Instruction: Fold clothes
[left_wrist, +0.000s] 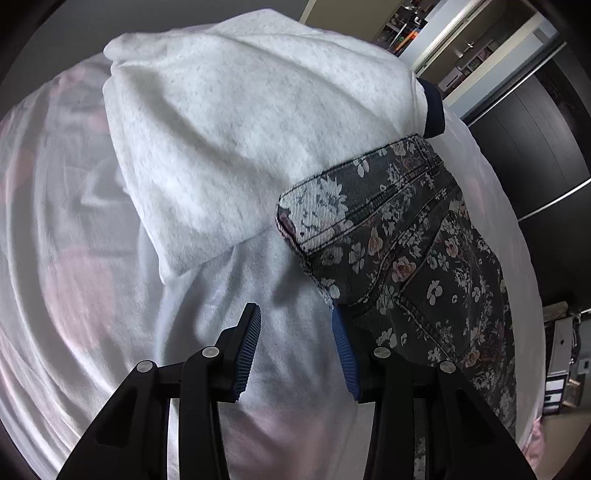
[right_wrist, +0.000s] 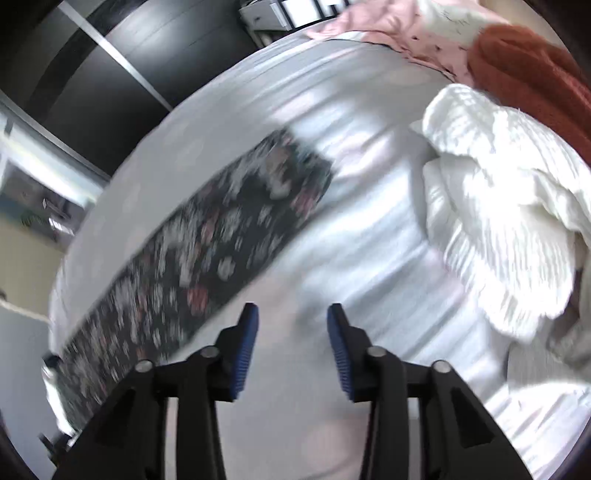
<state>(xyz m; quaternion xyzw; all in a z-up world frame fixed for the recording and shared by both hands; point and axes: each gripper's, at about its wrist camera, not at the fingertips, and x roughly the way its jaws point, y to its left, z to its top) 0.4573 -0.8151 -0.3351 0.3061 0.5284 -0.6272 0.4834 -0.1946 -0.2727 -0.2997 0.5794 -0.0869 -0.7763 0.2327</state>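
Dark floral denim trousers (right_wrist: 207, 236) lie folded into long strip along bed (right_wrist: 369, 229) edge — seemingly done. Left gripper (left_wrist: 295, 347) and right gripper (right_wrist: 291, 347) both parted, empty. White ribbed knit (right_wrist: 498, 221), rust sweater (right_wrist: 524, 70) unfolded in far-corner heap (most work remaining); heathered white sweatshirt (left_wrist: 240, 129) beside trousers.

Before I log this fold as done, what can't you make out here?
- Floral jeans: right wrist view, smeared by motion blur; folds unreadable.
- Jeans' lower end: left wrist view, hidden behind the left gripper.
- Grey sweatshirt: cut off by the lens edge at the top.
- Rust knit: cut off at the rim.
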